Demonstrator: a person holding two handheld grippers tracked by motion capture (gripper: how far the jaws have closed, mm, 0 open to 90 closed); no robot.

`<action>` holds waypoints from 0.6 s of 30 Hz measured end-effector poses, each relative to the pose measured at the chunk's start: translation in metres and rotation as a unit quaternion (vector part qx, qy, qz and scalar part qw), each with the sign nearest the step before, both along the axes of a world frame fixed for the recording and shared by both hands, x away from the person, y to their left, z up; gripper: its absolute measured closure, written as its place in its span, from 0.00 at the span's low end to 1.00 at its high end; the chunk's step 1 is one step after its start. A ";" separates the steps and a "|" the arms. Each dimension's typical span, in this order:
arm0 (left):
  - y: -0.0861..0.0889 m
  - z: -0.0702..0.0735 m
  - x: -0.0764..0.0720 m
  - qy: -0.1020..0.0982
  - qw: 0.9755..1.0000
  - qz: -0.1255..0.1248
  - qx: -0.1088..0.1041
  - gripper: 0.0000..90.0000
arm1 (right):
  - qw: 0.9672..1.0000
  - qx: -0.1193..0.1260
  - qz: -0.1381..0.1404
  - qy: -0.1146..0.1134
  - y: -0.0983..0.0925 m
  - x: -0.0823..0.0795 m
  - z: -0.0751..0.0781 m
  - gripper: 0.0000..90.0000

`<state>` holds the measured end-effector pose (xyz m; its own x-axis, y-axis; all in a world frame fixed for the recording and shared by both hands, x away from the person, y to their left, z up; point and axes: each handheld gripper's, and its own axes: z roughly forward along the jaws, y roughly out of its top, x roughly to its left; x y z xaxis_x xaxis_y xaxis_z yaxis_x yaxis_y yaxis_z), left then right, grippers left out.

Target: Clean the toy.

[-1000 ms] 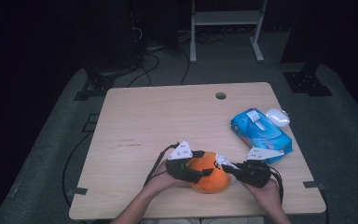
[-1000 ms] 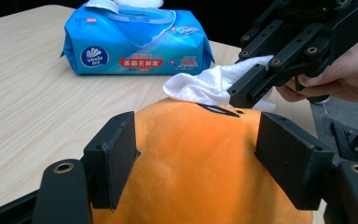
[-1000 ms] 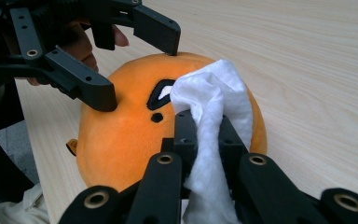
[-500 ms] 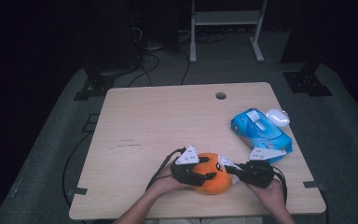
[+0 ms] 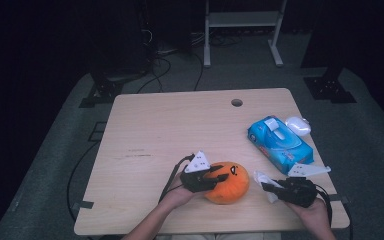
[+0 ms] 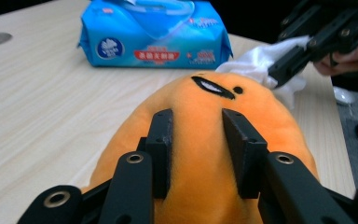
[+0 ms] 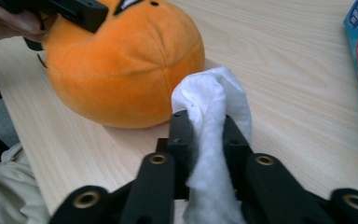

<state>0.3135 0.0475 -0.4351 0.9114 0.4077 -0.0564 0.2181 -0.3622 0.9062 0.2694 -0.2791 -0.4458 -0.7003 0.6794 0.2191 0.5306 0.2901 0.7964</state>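
Observation:
An orange plush ball with a drawn face (image 5: pixel 230 186) (image 6: pixel 205 107) (image 7: pixel 121 60) rests near the table's front edge. My left gripper (image 5: pixel 219 177) (image 6: pixel 198 144) lies over its left top, and its jaws have just closed into the fabric. My right gripper (image 5: pixel 266 189) (image 7: pixel 207 135) sits to the right of the plush, a little apart from it. A crumpled white wipe (image 5: pixel 261 178) (image 7: pixel 214 102) is pinched between its pads, though the jaws have just been opening slightly. In the left gripper view the wipe (image 6: pixel 256 65) shows behind the plush.
A blue pack of wet wipes (image 5: pixel 280 144) (image 6: pixel 154 35) lies at the right of the wooden table (image 5: pixel 170 130), with a small white object (image 5: pixel 298 125) beside it. A cable hole (image 5: pixel 236 102) sits near the far edge. Dark floor, cables and stands surround the table.
My left gripper has shifted right onto the plush and closed on it. The right gripper has drawn away to the right with the wipe, off the plush.

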 end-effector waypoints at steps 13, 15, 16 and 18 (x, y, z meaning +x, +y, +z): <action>0.012 0.006 0.006 -0.004 0.999 0.031 -0.017 0.75 | 1.000 0.013 -0.015 0.000 0.000 0.002 0.000 0.48; 0.016 0.008 0.009 -0.006 0.999 0.039 -0.019 0.75 | 1.000 0.016 -0.016 -0.002 0.000 0.002 0.000 0.47; 0.017 0.008 0.010 -0.007 0.999 0.043 -0.022 0.75 | 1.000 0.019 -0.017 -0.004 0.000 0.002 0.000 0.47; 0.021 0.010 0.013 -0.009 0.998 0.051 -0.024 0.75 | 1.000 0.023 -0.019 -0.005 0.001 0.002 0.000 0.46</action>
